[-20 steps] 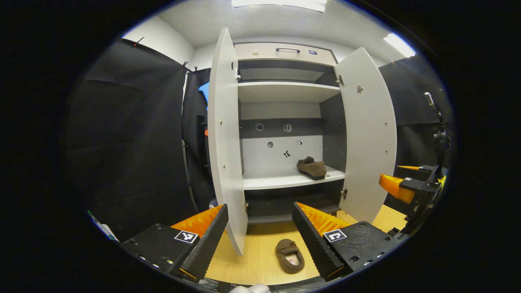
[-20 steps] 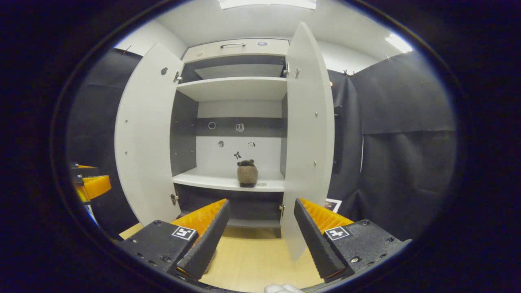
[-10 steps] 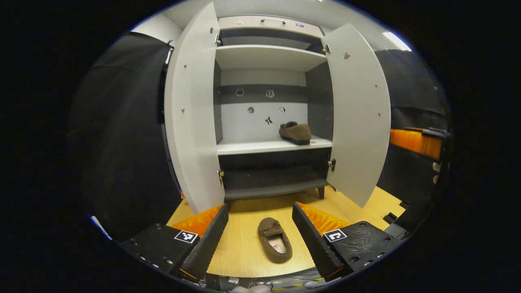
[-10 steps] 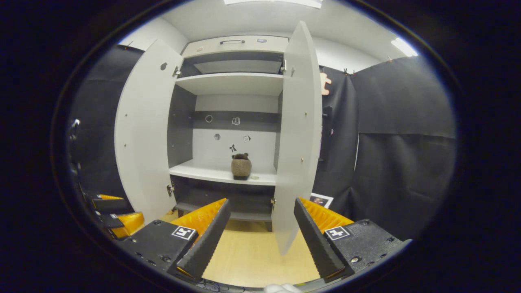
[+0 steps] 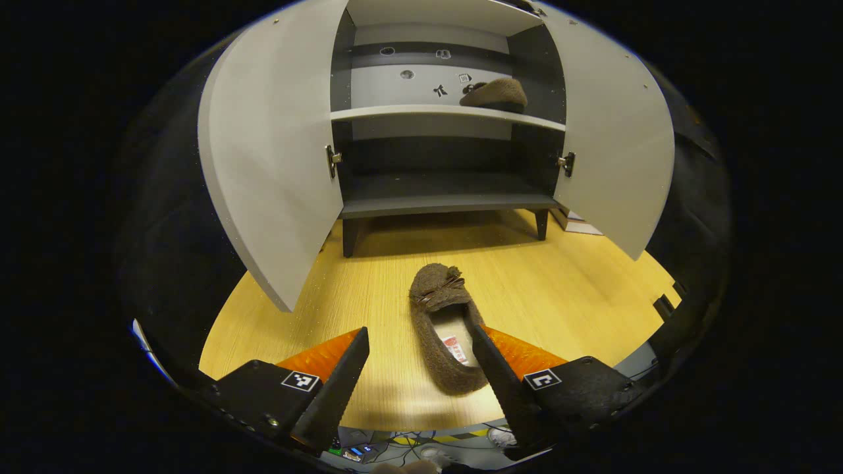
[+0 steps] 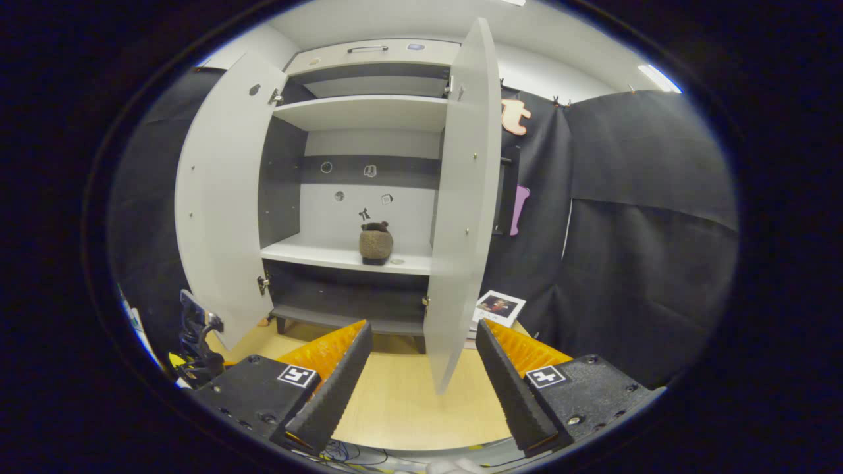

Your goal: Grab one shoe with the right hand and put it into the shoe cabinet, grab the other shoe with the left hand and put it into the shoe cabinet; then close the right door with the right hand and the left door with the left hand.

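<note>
A brown fuzzy shoe [image 5: 445, 327] lies on the wooden floor [image 5: 560, 289], toe toward the shoe cabinet [image 5: 448, 197]. My left gripper [image 5: 421, 378] hangs open just above its heel end, the right finger overlapping the shoe's edge. A second brown shoe [image 5: 494, 94] rests on the cabinet's white shelf [image 5: 408, 113]; it is the shoe [image 6: 376, 243] seen heel-on in the right gripper view. Both cabinet doors stand open: the left door [image 5: 270, 158] and the right door [image 5: 616, 141]. My right gripper [image 6: 421, 375] is open and empty, back from the right door's edge [image 6: 461, 217].
Black cloth walls flank the cabinet on both sides. A small picture card [image 6: 499, 307] lies on the floor by the right door. Cables and gear [image 6: 197, 336] sit at the floor's left edge in the right gripper view.
My left gripper has tilted down and moved closer to the floor shoe, which now lies between its fingers. The right gripper has drifted back and a little right, staying open.
</note>
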The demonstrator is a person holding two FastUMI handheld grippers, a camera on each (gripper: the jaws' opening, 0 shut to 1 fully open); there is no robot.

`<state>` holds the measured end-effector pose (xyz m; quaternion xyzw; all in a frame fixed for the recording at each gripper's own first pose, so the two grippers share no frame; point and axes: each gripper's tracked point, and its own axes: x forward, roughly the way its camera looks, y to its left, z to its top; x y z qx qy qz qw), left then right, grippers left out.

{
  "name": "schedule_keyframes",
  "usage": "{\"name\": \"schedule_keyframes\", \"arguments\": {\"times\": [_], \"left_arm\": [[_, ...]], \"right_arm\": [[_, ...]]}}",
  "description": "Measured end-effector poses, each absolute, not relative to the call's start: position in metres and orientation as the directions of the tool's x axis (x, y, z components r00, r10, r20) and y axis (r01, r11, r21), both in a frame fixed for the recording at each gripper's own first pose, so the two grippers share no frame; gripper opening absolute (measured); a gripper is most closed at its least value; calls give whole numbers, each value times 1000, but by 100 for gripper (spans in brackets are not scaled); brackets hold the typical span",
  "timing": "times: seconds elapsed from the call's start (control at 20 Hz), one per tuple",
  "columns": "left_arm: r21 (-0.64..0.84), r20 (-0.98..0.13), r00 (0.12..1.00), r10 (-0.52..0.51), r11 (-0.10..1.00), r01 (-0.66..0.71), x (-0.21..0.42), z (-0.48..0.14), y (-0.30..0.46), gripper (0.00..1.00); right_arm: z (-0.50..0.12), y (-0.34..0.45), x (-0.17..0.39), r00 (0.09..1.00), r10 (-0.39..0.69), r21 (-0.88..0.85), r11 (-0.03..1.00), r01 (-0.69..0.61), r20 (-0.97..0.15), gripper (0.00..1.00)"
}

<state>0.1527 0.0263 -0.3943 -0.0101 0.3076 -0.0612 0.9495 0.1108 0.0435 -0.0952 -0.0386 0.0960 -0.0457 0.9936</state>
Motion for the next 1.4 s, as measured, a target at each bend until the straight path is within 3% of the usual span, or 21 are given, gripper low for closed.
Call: {"name": "schedule_keyframes", "arguments": {"times": [0.3, 0.75, 0.85, 0.9, 0.95, 1.0, 1.1, 1.2, 1.4], "left_arm": [[-24, -640, 763, -87, 995, 94, 197, -460, 36, 97], [-31, -623, 778, -87, 996, 86, 263, -495, 31, 97], [-34, -614, 782, -105, 994, 107, 269, -494, 23, 84], [-43, -618, 777, -125, 991, 125, 271, -495, 17, 68], [-67, -629, 762, -154, 987, 144, 272, -498, 8, 60], [-46, -628, 767, -132, 990, 133, 273, -496, 9, 38], [11, -651, 755, -78, 994, 112, 271, -494, 21, 7], [3, -661, 745, -88, 993, 120, 272, -492, 18, 0], [-11, -631, 772, -77, 996, 91, 274, -448, 19, 0]], "right_arm": [[-97, 28, 104, 965, -152, -98, 986, 134, -214, 100], [-99, 26, 101, 953, -200, -118, 977, 177, -227, 100], [-99, 28, 101, 952, -201, -118, 977, 178, -229, 100], [-99, 29, 101, 953, -200, -119, 977, 177, -229, 100], [-99, 29, 101, 953, -199, -121, 977, 175, -231, 100], [-98, 30, 101, 953, -198, -123, 977, 174, -229, 100], [-95, 32, 101, 956, -193, -120, 978, 170, -220, 100], [-92, 34, 102, 959, -184, -113, 980, 163, -214, 100], [-84, 39, 107, 968, -158, -97, 985, 141, -194, 100]]}}
